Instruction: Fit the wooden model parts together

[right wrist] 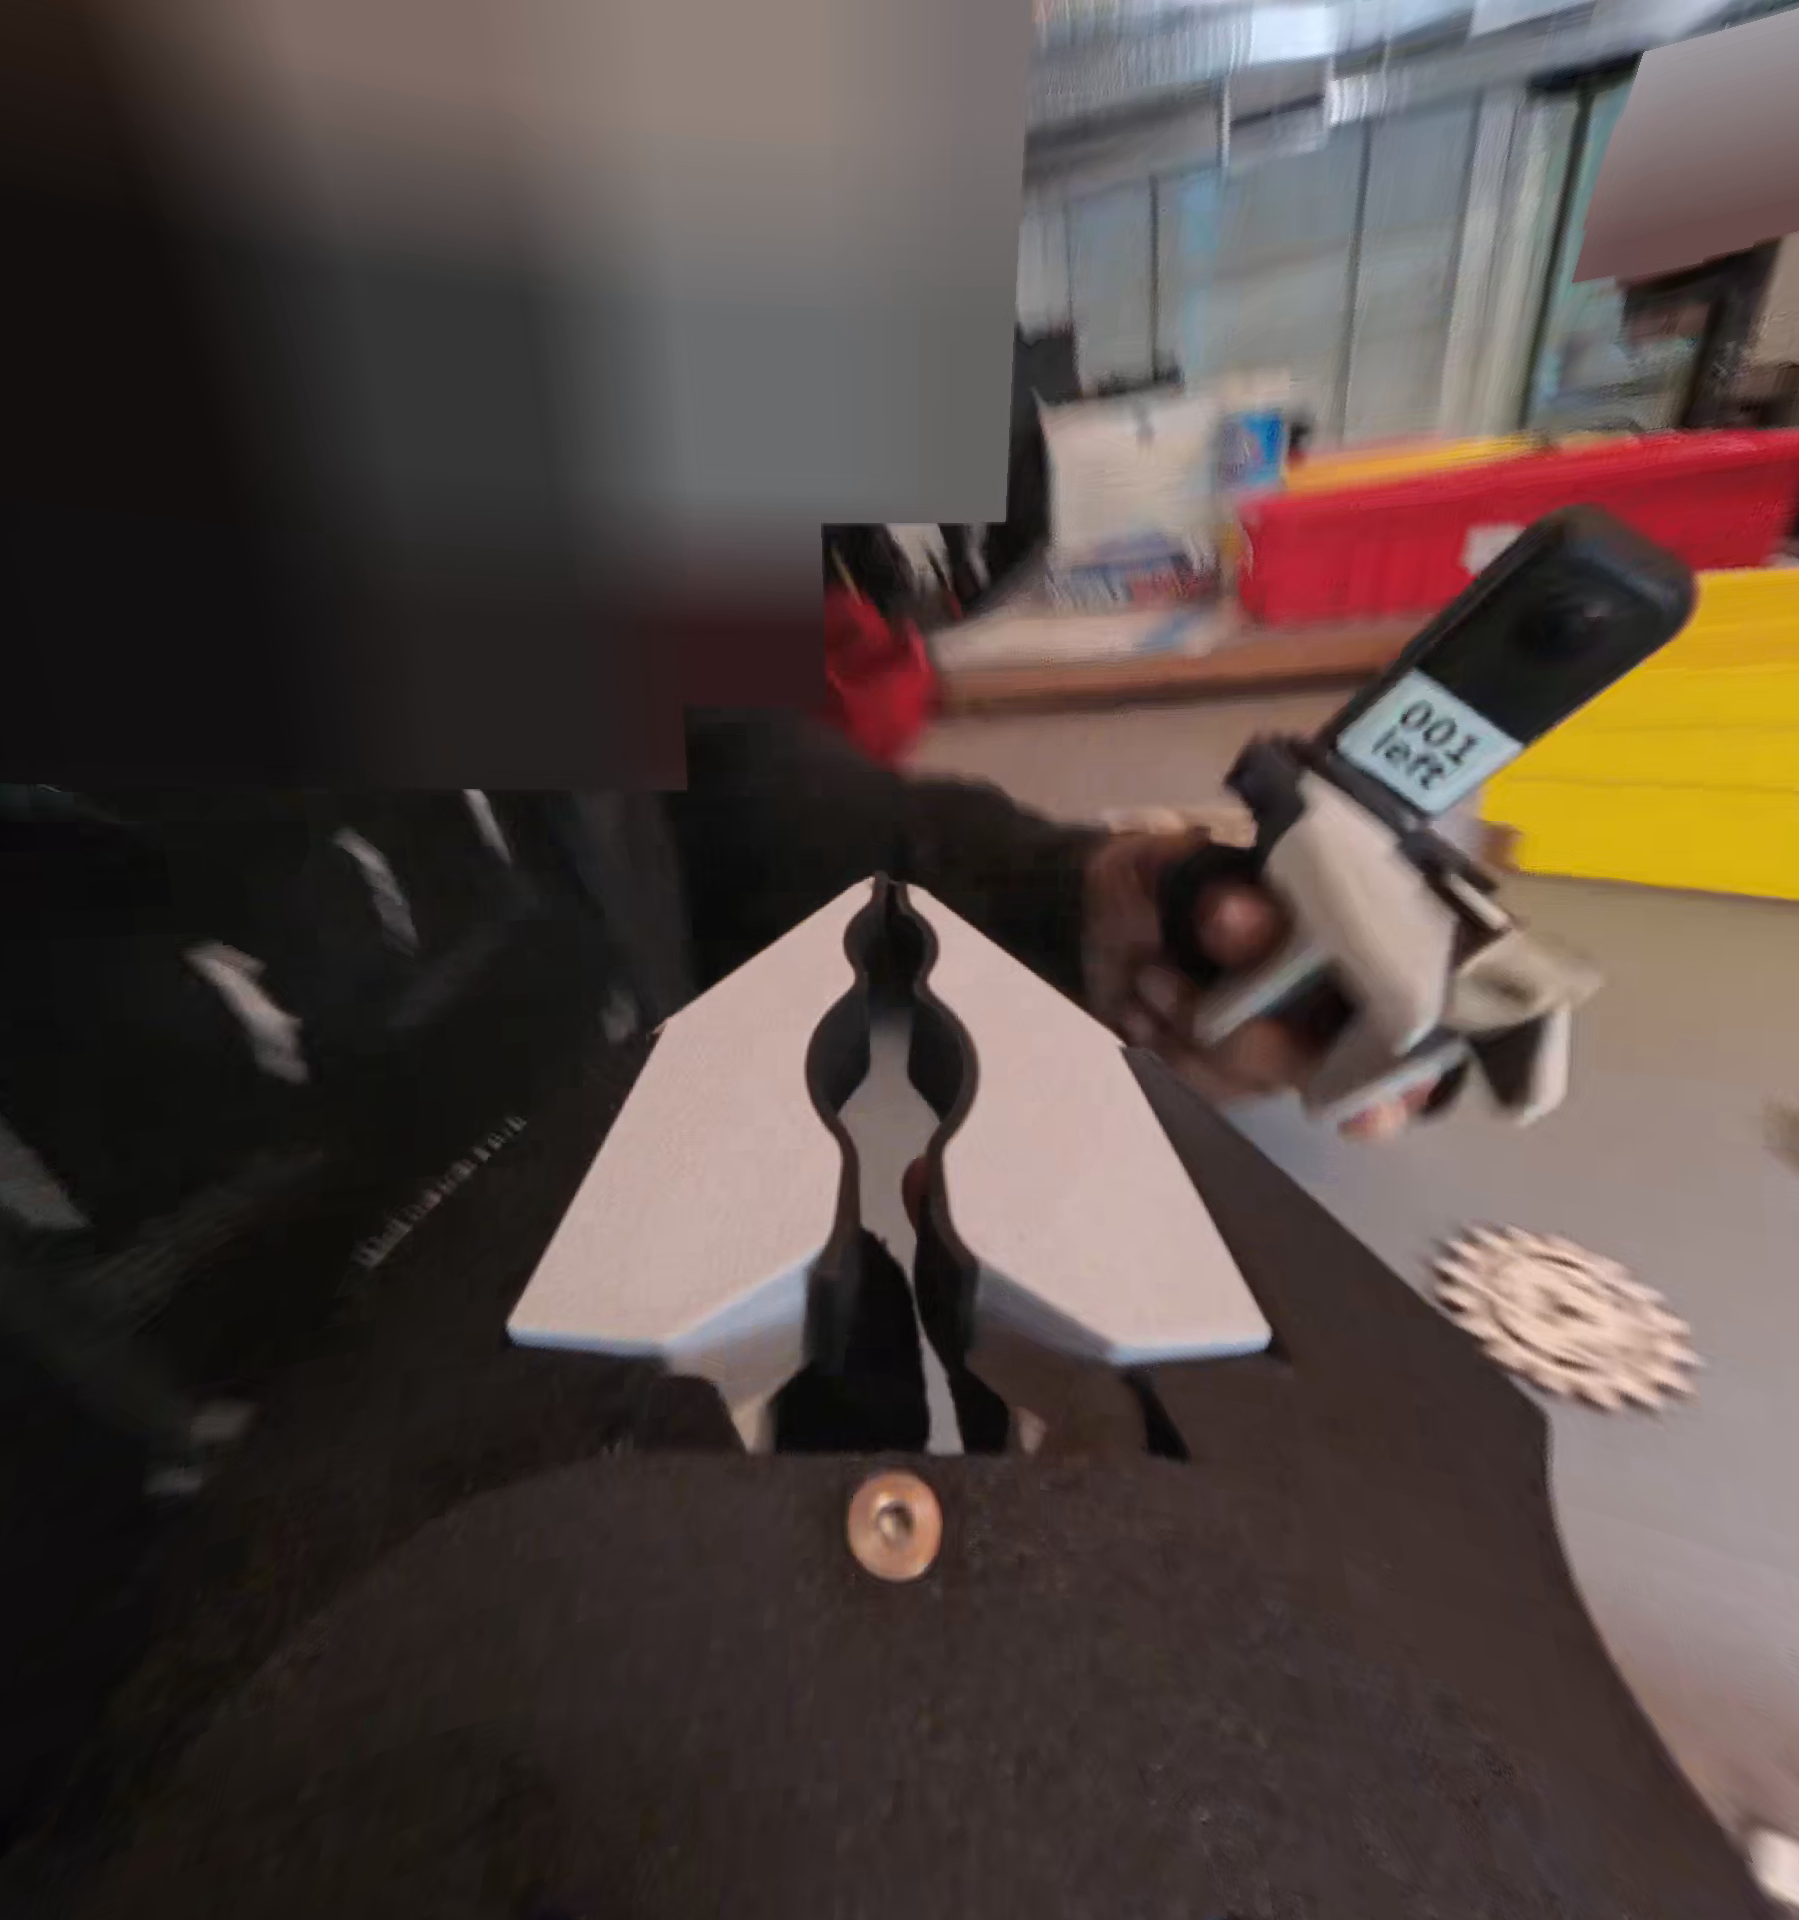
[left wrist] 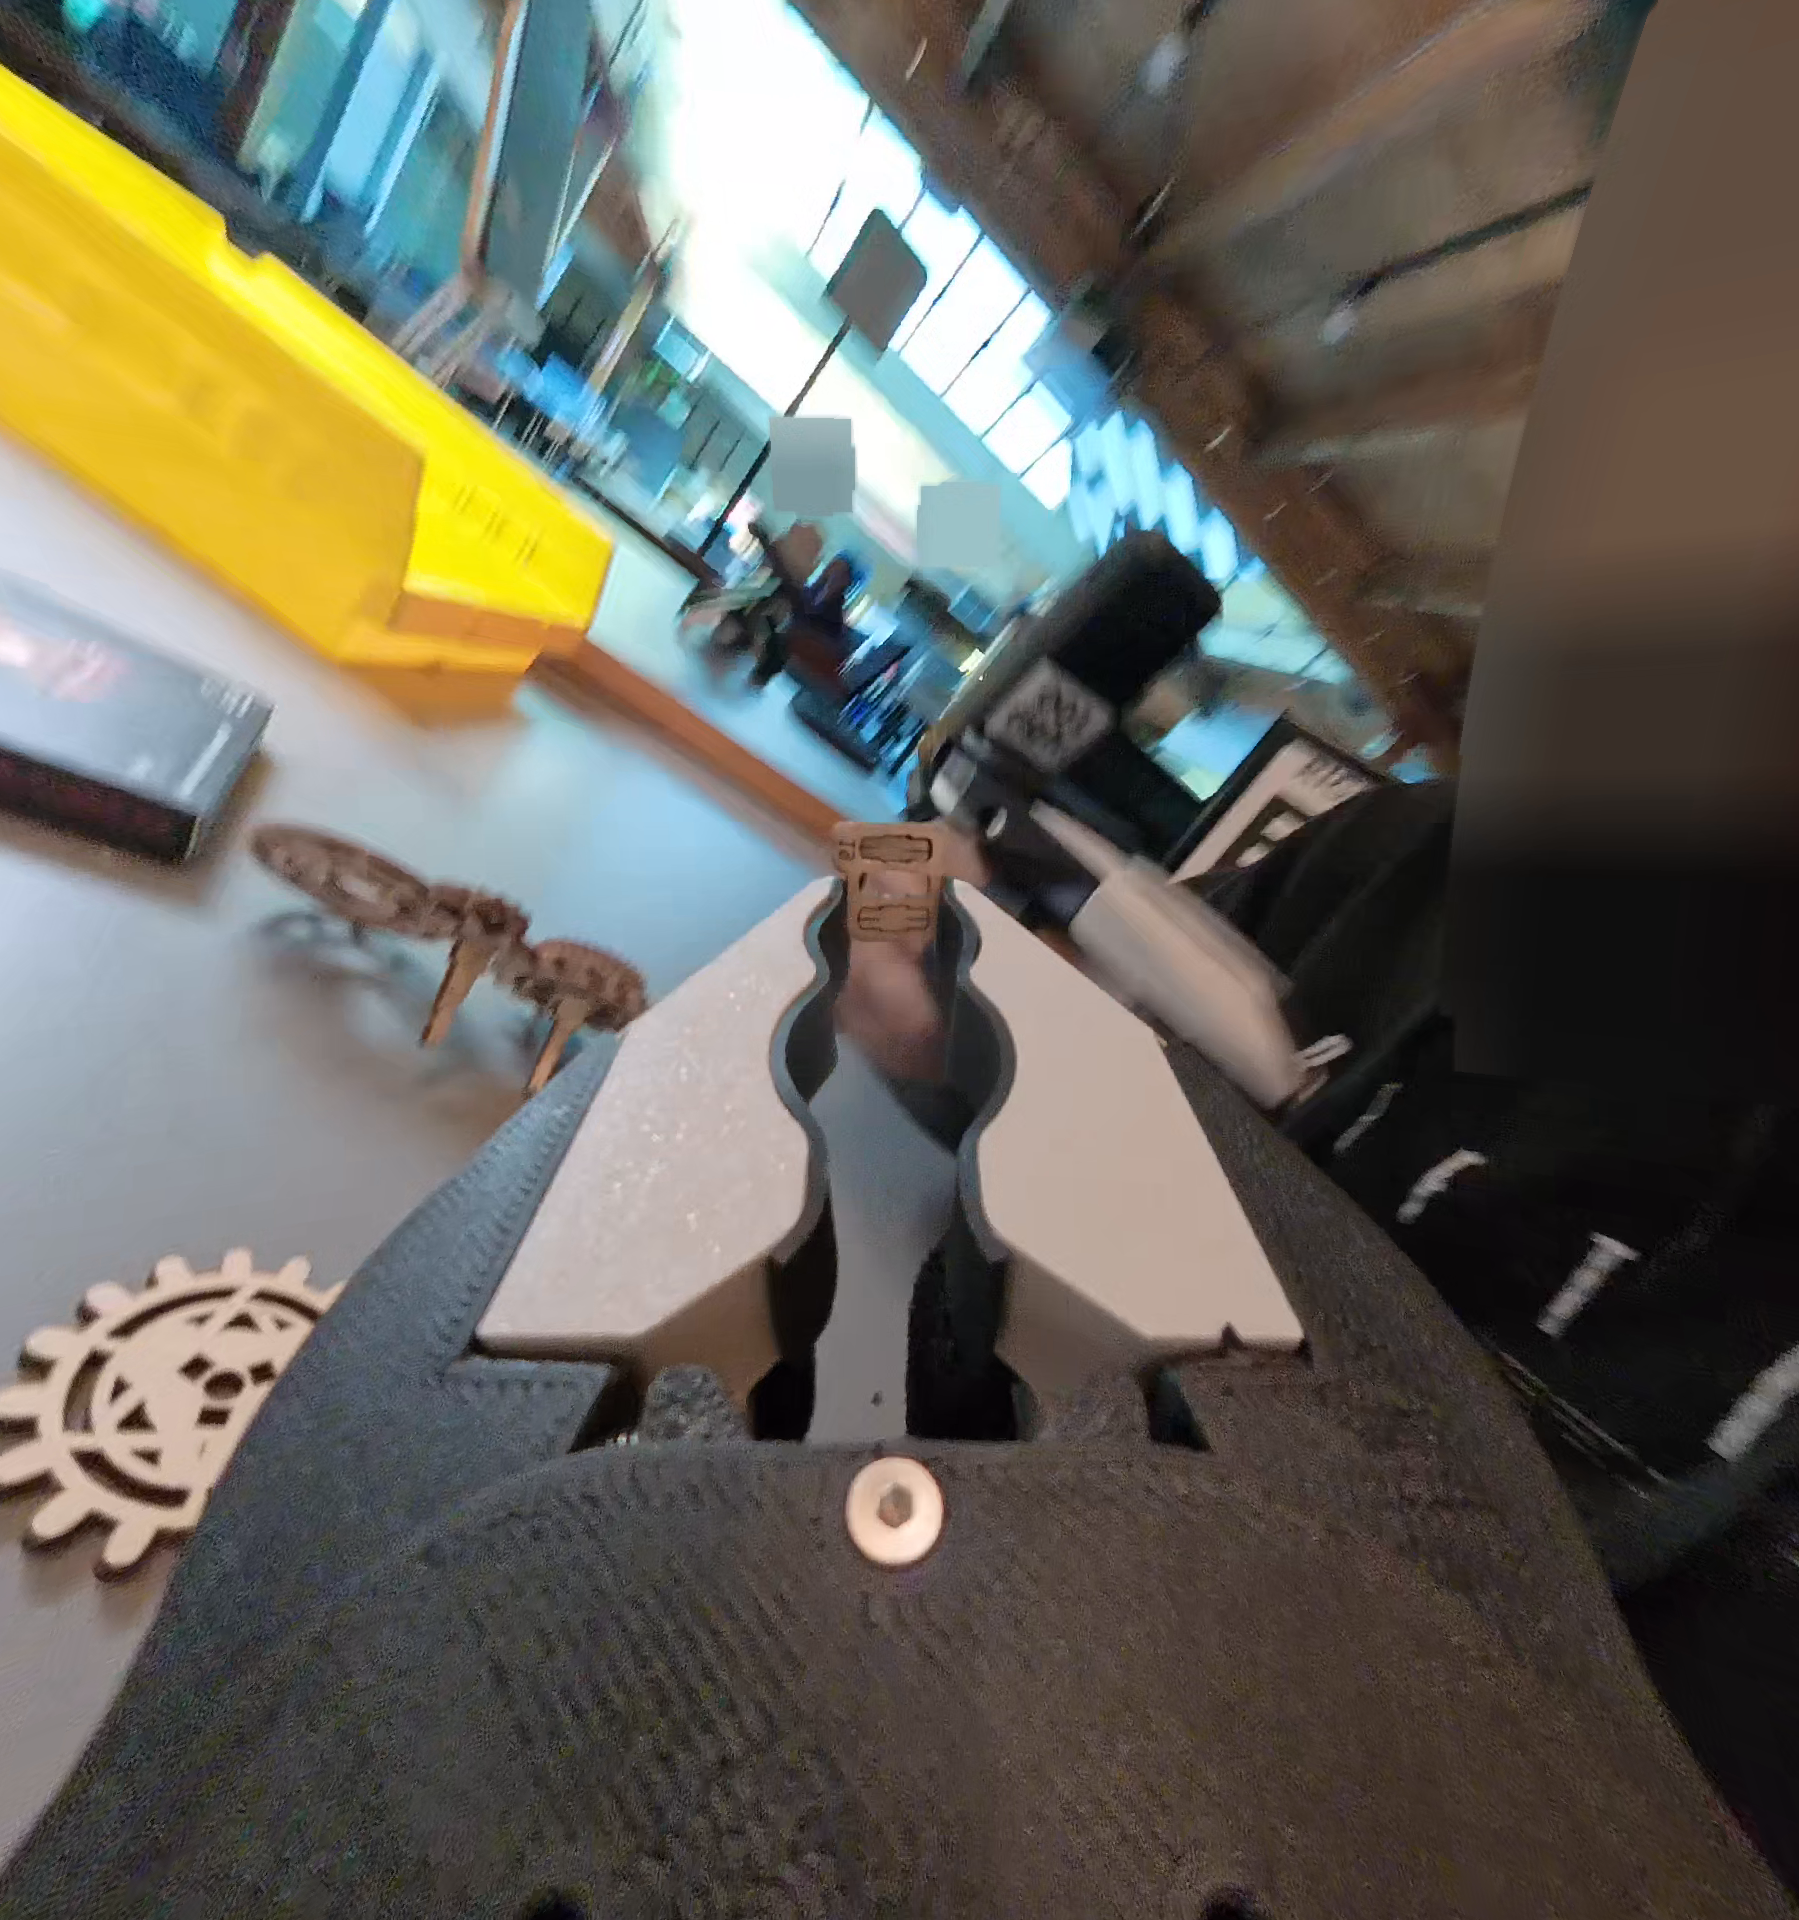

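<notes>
Wooden slotted piece [left wrist: 890,881] sitting pinched at the tips of the left gripper [left wrist: 893,902], fingers clamping it above the surface [left wrist: 614,790]. Right gripper [right wrist: 887,896]: fingers pressing together, carrying nothing. Gear assembly [left wrist: 459,925] and loose gear [left wrist: 152,1392] lying on the surface.

I am seeing bare table [left wrist: 583,790] lying ahead; the gear assembly [left wrist: 459,935], black box [left wrist: 95,727] and yellow bin [left wrist: 251,416] are blocking the left.
</notes>
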Available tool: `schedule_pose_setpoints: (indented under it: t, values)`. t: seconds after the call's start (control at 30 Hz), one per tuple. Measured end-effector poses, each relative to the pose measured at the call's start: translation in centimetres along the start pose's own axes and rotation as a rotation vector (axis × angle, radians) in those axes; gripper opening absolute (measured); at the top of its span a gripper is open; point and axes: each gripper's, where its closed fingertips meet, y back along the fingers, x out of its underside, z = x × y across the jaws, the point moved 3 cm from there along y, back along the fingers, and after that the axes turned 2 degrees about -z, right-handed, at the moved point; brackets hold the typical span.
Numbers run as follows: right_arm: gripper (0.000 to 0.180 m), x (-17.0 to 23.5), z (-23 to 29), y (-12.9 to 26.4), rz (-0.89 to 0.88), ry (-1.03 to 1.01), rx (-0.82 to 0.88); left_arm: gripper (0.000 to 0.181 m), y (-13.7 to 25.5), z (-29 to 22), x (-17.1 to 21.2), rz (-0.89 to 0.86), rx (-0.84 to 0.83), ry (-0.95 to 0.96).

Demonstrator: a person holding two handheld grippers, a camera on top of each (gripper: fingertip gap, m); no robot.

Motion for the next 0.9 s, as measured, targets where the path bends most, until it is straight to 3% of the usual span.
schedule_pose_setpoints:
  t: [0.03,0.07,0.17,0.43,0.9]
  values:
    - [0.000,1.0,-0.6,-0.4,0.094,0.131,0.093,0.014,0.2,-0.6,-0.1,0.015,0.015,-0.043]
    - [0.000,0.2,-1.8,0.6,0.046,0.141,0.168,0.014,-0.3,-1.4,0.2,0.062,0.025,-0.119]
    - [0.000,-1.7,-3.9,3.6,-0.089,0.035,0.252,0.015,-1.0,-2.3,0.7,0.064,0.093,-0.090]
    - [0.028,-1.0,-5.7,2.8,-0.106,-0.096,0.356,0.015,-1.1,-2.7,0.9,0.054,0.130,-0.117]
    - [0.013,-0.2,-6.1,2.3,-0.075,-0.132,0.399,0.015,-1.4,-2.4,1.8,0.138,0.077,-0.184]
